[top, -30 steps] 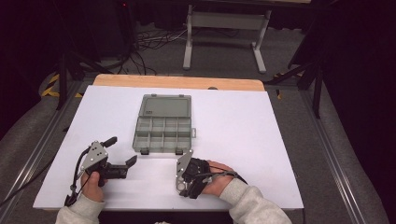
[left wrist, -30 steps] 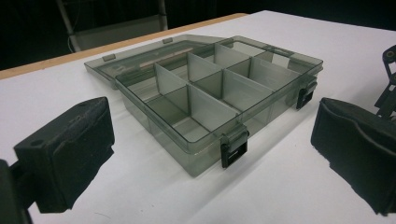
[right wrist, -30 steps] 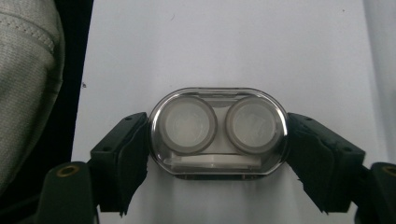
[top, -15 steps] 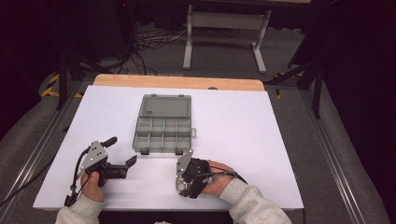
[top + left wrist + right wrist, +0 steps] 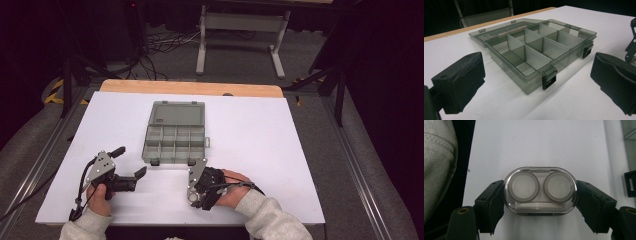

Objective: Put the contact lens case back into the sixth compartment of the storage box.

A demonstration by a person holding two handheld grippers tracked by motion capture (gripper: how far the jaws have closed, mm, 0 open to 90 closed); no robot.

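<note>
A smoky grey compartment box [image 5: 172,156] lies open mid-table, its lid [image 5: 178,111] folded flat behind it and its several compartments bare. My left gripper [image 5: 129,161] rests on the table left of the box with its jaws wide apart. In the left gripper view the box [image 5: 519,75] stands between and beyond the two black pads [image 5: 461,80], a short way off. My right gripper [image 5: 199,196] sits near the front edge, just in front of the box. It is shut on a clear oval case [image 5: 540,190] with two round white inserts, held above the white tabletop.
The white table [image 5: 280,150] has a wooden strip [image 5: 190,88] along its far edge. One black latch of the box [image 5: 630,183] shows at the right in the right gripper view, and a grey sleeve [image 5: 437,157] at its left. Cables and a metal stand lie on the floor beyond.
</note>
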